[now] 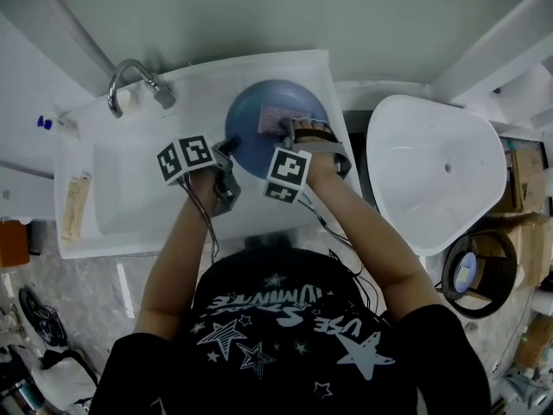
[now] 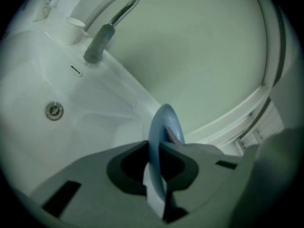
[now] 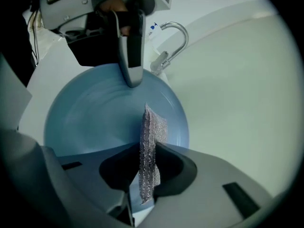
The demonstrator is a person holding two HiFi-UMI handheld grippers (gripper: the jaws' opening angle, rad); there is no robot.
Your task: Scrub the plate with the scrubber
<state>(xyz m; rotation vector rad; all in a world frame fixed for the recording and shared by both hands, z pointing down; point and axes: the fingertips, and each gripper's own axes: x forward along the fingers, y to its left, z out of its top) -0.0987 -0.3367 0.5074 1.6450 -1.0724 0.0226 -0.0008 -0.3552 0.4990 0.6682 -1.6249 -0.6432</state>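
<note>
Jaws clenched: left gripper [image 2: 156, 179] on plate [image 3: 95, 118] rim, right gripper [image 3: 148, 175] on soft scrubber [image 3: 153, 127]; plate stiff, likely slippery, at sink [image 1: 130, 223] right edge.

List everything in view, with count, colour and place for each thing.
plate: one, blue, held over the sink's right end
scrubber: one, silvery mesh, against the plate's face
sink: one, white, under the plate
faucet: one, chrome, at the sink's back edge
drain: one, metal, in the sink's floor
tub: one, white, right of the sink
tan pack: one, on the sink's left rim
cardboard boxes: a few, brown, far right
left gripper: one, grey, clamped on the plate's rim
right gripper: one, grey, clamped on the scrubber
shirt: one, black with stars, on the person, bottom of the head view
</note>
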